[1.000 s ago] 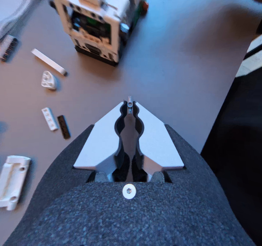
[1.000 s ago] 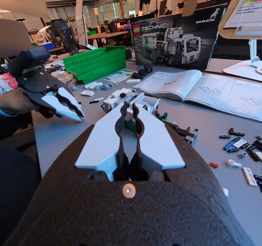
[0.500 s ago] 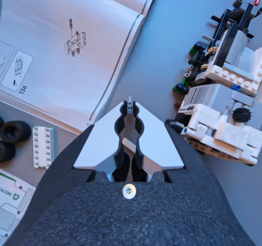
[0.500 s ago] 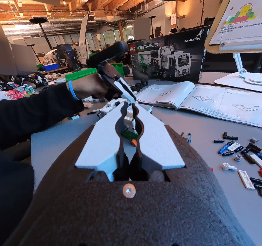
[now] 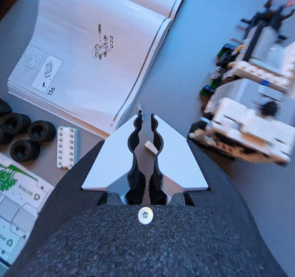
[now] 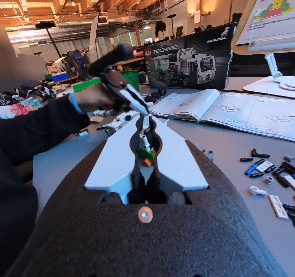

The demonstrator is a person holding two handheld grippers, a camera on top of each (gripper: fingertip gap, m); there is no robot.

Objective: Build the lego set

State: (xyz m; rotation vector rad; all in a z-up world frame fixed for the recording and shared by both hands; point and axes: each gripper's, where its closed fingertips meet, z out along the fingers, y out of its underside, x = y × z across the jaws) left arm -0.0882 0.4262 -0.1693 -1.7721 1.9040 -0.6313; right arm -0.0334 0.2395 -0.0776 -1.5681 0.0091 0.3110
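In the left wrist view my left gripper point(image 5: 146, 114) has its jaws a little apart. A small grey pin point(image 5: 140, 109) sits against the tip of its left finger. It hovers above the grey table point(image 5: 175, 61), between the open instruction booklet point(image 5: 95, 45) and the white partly built truck point(image 5: 239, 133). In the right wrist view my right gripper point(image 6: 146, 116) is slightly open and empty, low over the truck's green and orange rear end point(image 6: 146, 153). The left gripper point(image 6: 147, 114) shows beyond it, held by a hand in a dark sleeve and pointing down over the truck point(image 6: 121, 122).
Black tyres point(image 5: 32, 135), a white studded beam point(image 5: 67, 146) and a sticker sheet point(image 5: 16, 197) lie to the left. A white bar point(image 5: 150, 147) lies under the left jaws. Loose pins and plates point(image 6: 263, 168) lie to the right. The set's box point(image 6: 188, 64), a green bin point(image 6: 127, 77) and a stand point(image 6: 271, 21) are behind. Tip to tip, the grippers are about 20 cm apart.
My left gripper swung from the table's edge to above the booklet and truck, and its jaws have now parted off the grey pin. My right gripper has moved lower over the truck.
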